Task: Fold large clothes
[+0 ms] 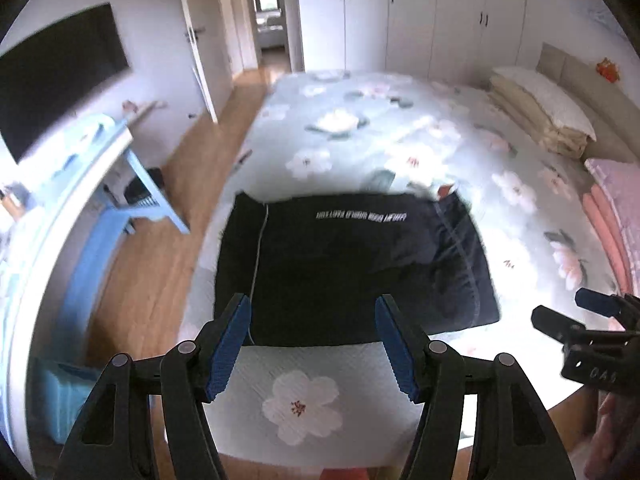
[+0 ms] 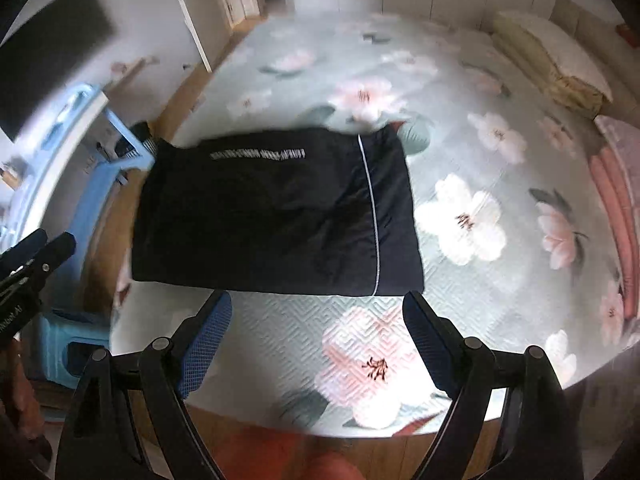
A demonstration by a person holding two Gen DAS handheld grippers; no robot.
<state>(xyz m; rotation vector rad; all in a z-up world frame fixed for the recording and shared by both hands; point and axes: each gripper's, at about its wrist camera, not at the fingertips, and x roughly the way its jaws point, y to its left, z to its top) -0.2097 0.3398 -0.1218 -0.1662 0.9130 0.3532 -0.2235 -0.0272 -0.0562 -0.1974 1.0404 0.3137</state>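
Left wrist view: the left gripper (image 1: 312,344) hangs above the near end of a bed (image 1: 400,128) covered in a pale green floral quilt. Its blue-padded jaws stand apart with nothing between them. Beyond the fingertips lies the black garment (image 1: 344,264), folded into a rough rectangle on the quilt, with a line of white lettering near its far edge and a thin white stripe down its left side. The right gripper (image 1: 560,312) enters from the right edge, also clear of the cloth. The garment's left edge sits near the side of the bed, above wooden floor and a blue desk (image 1: 132,184).

Right wrist view: the right gripper (image 2: 318,320) has its jaws spread wide and empty, hovering just short of the garment's near edge (image 2: 280,208). The left gripper (image 2: 36,248) shows at the left edge. A blue stool (image 2: 68,348) stands on the floor by the bed corner.

Risk, as a judgement: the garment's left corner appears to reach the mattress edge, so a careless tug could slide it off or loosen the layers. Open quilt to the right and beyond gives plenty of room
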